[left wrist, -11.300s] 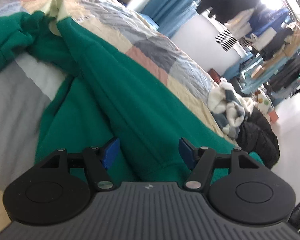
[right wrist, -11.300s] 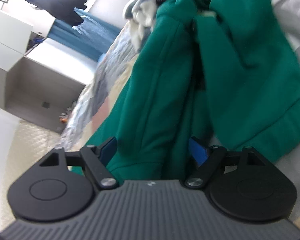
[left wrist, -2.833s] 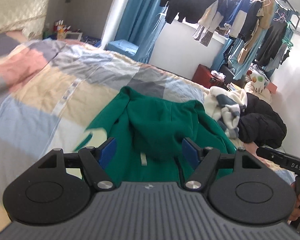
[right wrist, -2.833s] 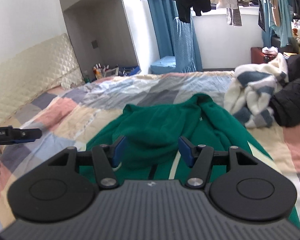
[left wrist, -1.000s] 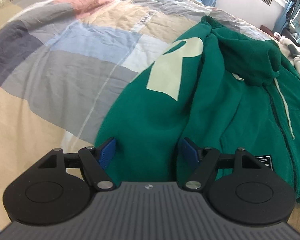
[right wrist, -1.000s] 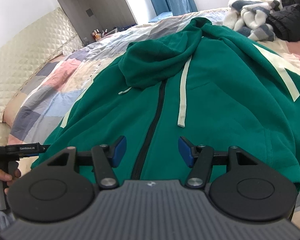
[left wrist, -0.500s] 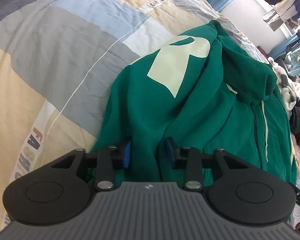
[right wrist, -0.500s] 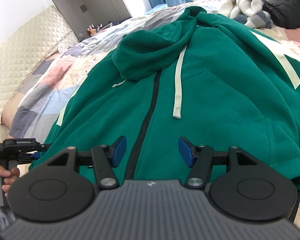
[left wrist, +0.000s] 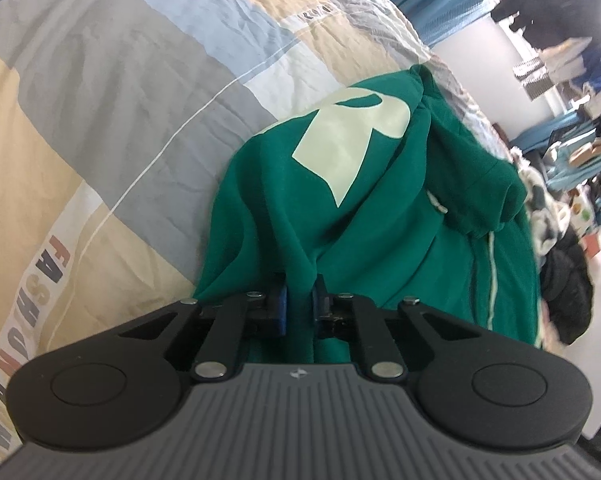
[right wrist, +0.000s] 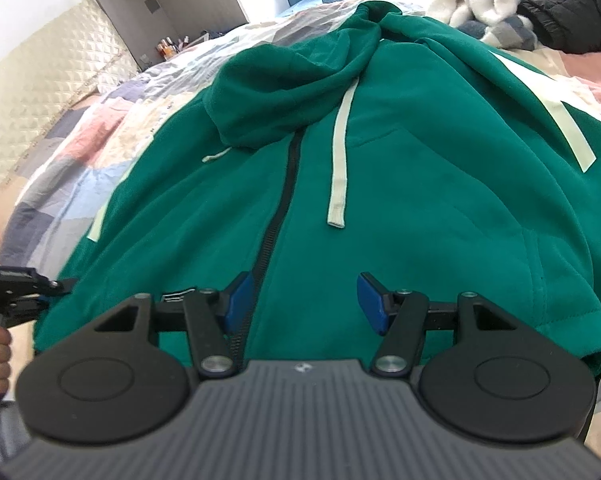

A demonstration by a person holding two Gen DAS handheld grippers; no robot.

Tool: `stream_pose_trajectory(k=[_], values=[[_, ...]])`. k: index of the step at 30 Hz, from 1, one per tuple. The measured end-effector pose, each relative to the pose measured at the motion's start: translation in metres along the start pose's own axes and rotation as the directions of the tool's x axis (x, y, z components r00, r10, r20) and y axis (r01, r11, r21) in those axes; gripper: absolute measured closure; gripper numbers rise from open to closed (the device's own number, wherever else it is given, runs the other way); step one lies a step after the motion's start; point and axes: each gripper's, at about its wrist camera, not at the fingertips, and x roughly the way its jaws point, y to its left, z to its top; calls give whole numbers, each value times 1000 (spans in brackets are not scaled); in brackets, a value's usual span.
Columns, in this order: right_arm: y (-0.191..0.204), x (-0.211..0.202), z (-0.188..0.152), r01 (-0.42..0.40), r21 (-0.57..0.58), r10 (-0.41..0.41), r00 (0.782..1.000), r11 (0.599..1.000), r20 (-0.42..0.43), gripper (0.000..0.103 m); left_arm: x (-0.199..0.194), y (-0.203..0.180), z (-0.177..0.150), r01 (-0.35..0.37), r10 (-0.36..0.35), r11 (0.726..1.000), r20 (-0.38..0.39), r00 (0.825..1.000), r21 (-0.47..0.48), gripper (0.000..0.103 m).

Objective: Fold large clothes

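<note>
Green hoodie [left wrist: 380, 216] fold pinched by closing left hand-held gripper [left wrist: 299, 304]; right hand-held gripper [right wrist: 305, 304] wide.

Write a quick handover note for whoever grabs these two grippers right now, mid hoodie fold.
Left gripper: jaws closing on a ridge of fabric at the green hoodie's side edge, near its hem; cloth is between the pads.
Right gripper: open, hovering over the lower front just right of the zipper, gripping nothing.
Hoodie: lies front up on the patchwork bedspread, zipped, hood flopped onto the chest, one drawstring trailing down.
Done: garment spread out, left-side pinch started.
Left: no fold visible yet; probably take a right-hand grip, then bring the sides and sleeves in and fold up the body.
</note>
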Motion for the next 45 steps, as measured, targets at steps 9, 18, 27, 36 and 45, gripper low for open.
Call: stream_pose_trajectory(k=[9, 18, 27, 36, 45], values=[[0, 11, 2, 38, 6, -38, 999, 999, -29, 43, -9, 6, 6, 48, -47, 998, 12, 999, -30, 93], [6, 16, 8, 62, -9, -62, 998, 998, -22, 43, -58, -2, 60, 24, -25, 1000, 144, 989, 5, 99], [9, 22, 20, 61, 6, -61, 998, 998, -12, 43, -132, -4, 195, -170, 147, 985, 393, 908, 24, 99], [15, 32, 36, 56, -19, -56, 998, 998, 15, 43, -115, -6, 337, -402, 337, 916, 533, 776, 6, 99], [6, 62, 60, 61, -34, -58, 995, 998, 75, 43, 18, 56, 407, -563, 522, 825, 440, 730, -45, 99]])
